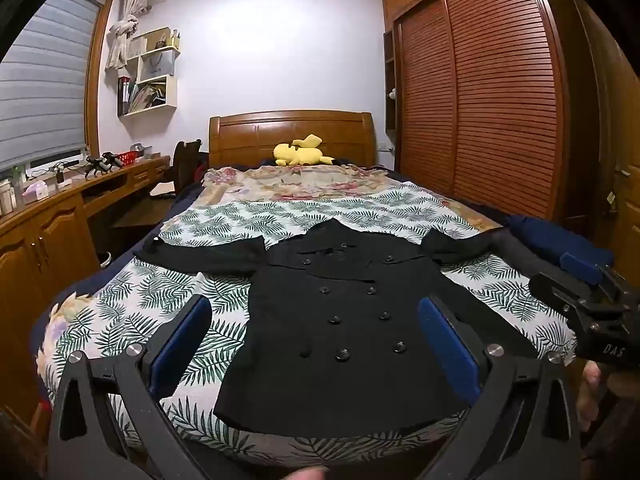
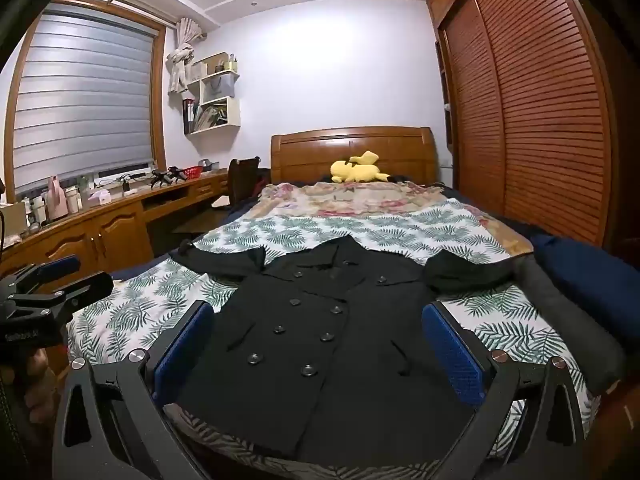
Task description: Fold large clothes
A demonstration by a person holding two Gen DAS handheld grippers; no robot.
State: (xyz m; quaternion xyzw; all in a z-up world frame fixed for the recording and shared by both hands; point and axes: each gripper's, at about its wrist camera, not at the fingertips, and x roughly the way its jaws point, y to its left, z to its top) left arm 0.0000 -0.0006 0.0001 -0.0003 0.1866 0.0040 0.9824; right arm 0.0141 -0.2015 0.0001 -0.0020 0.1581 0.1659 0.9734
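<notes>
coat: black double-breasted coat (image 1: 340, 320) lies flat, front up, on the bed (image 1: 120, 312), collar toward the headboard (image 1: 292, 132), hem at the near edge
buttons: two columns down the front, done up as far as the frames show
sleeves: both spread sideways; left one reaches toward the bed's left edge, right one ends near a grey roll (image 2: 560, 320) of fabric
sheet: white leaf-print sheet (image 1: 224, 220) under the coat; floral blanket (image 1: 296, 184) beyond it
left gripper: left gripper (image 1: 316, 344) released, jaws at full spread, nothing between the blue pads (image 1: 180, 344); hangs over the near edge above the coat's lower half, tilted slightly down, no contact visible
right gripper: right gripper (image 2: 320, 352) also released, jaws wide, blue pads clear of the cloth; same slight downward tilt, above the hem area
cross-views: right gripper shows at the right edge of the left wrist view (image 1: 592, 292); left gripper shows at the left edge of the right wrist view (image 2: 52, 284); the two are side by side, apart
hands: fingers (image 1: 590, 392) show below the right tool in the left view; hand partly seen under the left tool in the right view
navy item: dark blue bundle (image 2: 588, 276) on the bed's right side, just beyond the grey roll
plush: yellow toy (image 1: 300, 150) at the headboard
room: louvred wardrobe (image 1: 480, 100) right, desk (image 1: 60, 200) and blinds (image 1: 44, 80) left, wall shelf (image 1: 152, 76) above the desk
</notes>
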